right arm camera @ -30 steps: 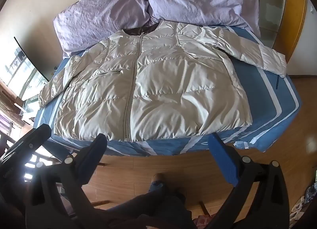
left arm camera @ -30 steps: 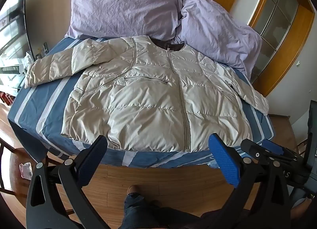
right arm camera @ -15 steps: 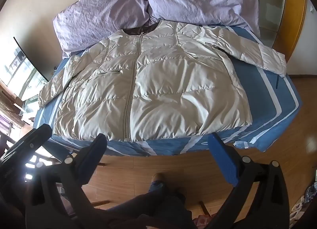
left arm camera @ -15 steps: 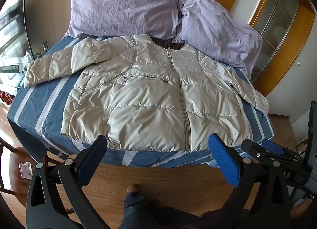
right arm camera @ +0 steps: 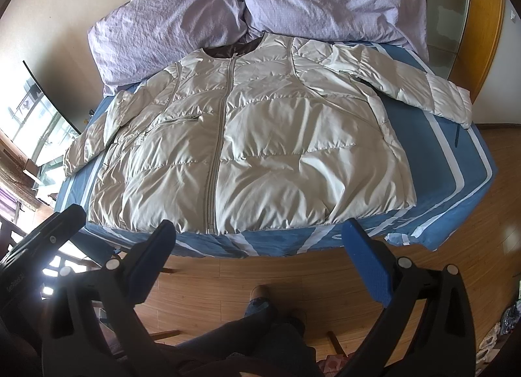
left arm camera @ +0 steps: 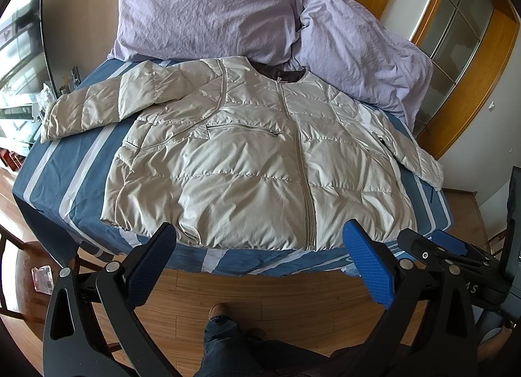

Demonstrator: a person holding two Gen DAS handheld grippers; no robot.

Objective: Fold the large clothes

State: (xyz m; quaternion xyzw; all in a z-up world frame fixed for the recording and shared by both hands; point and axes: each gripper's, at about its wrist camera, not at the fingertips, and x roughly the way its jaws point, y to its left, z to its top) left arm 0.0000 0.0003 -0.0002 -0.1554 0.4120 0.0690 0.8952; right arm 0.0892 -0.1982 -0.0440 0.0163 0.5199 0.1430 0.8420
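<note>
We hold our left gripper (left arm camera: pixel 259 248) with its jaws spread wide, gripping nothing, above the wooden floor (left arm camera: pixel 293 295) just short of the bed (left arm camera: pixel 65 162). Our right gripper (right arm camera: pixel 260 245) is likewise spread wide and empty, off the bed's near edge. The beige puffer jacket (left arm camera: pixel 247 165) lies flat and zipped on the bed, hem at the near edge, both sleeves spread outward, collar against the two lilac pillows (left arm camera: pixel 208 15) at the bed's far end. Compared with a second ago, we see almost no change: both grippers remain apart and the jacket is unmoved.
</note>
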